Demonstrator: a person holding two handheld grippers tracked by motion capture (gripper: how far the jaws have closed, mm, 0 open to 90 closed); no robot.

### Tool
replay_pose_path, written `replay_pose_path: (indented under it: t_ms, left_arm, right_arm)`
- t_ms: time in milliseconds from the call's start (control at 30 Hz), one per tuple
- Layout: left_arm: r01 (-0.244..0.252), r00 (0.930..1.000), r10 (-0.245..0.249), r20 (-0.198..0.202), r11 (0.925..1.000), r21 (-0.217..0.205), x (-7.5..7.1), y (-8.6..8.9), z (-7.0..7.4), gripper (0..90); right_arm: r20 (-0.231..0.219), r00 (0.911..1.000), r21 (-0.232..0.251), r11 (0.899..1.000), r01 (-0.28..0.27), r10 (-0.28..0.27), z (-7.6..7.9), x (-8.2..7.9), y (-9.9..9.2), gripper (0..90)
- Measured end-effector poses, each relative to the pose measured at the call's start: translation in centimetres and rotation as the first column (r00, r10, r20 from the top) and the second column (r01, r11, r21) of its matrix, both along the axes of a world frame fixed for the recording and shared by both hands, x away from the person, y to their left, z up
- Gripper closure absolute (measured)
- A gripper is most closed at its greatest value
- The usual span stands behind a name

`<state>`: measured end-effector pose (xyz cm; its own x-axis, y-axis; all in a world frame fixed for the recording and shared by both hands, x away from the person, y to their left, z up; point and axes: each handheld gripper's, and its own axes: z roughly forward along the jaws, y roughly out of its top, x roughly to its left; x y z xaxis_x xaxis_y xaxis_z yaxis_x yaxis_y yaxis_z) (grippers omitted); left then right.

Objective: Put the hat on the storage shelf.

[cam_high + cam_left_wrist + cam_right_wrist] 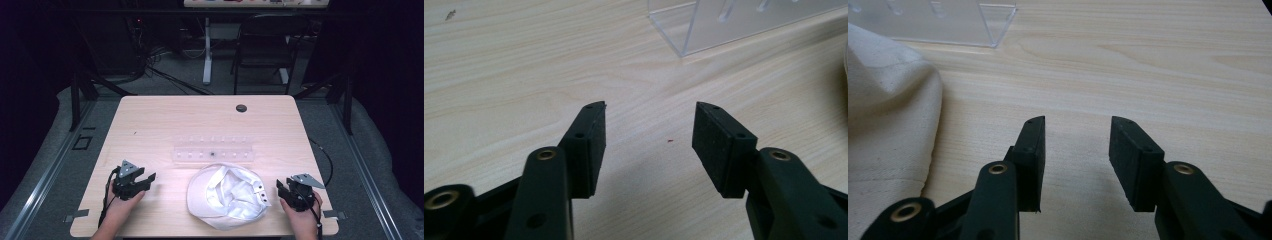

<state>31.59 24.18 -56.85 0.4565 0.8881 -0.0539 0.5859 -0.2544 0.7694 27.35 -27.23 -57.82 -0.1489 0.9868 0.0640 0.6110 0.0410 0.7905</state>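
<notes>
Wooden table point(150, 125) bears an upturned white cap point(227, 196), brim nearward, between both gaping, empty hand-held grippers.

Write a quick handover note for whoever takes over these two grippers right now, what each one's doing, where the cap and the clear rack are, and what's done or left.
Left gripper: open, holding nothing, low over the table left of the white cap.
Right gripper: open, holding nothing, just right of the cap and not touching it.
The cap lies upside down near the front edge, between the two grippers.
The clear plastic rack sits on the table just behind the cap.
Done: nothing visible; the cap is not gripped.
Left: probably take hold of the cap from both sides.
</notes>
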Motion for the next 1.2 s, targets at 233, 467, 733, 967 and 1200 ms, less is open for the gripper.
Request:
replay_pose_path:
  t_ms: [233,467,733,967,1200]
  left_arm:
    - [-0.020,0.9995,0.020,-0.023,0.9998,0.000,0.1,0.0,-0.2,49.9]
    - [-0.008,0.9996,0.008,-0.028,1.0000,0.001,0.1,0.0,-0.1,49.6]
    - [-0.010,0.9996,0.009,-0.026,0.9999,-0.011,0.1,-0.2,-0.1,49.5]
    - [-0.006,0.9999,0.005,-0.015,0.9992,-0.040,0.0,-0.3,-0.1,50.5]
    - [-0.051,0.9982,0.049,-0.034,0.9971,-0.057,0.0,-0.2,-0.1,50.6]
  right_arm:
    - [-0.029,0.9996,-0.001,1.000,-0.002,0.002,0.5,-0.1,0.3,58.5]
    - [-0.106,0.9936,-0.003,0.999,-0.040,0.040,1.3,0.2,1.2,57.4]
    - [-0.143,0.9854,0.019,0.996,-0.090,0.092,3.6,0.4,1.1,59.0]
    - [-0.134,0.9838,0.069,0.991,-0.111,0.119,5.3,0.6,0.7,59.8]
    - [-0.254,0.9469,0.127,0.977,-0.169,0.197,7.6,1.4,0.8,53.5]
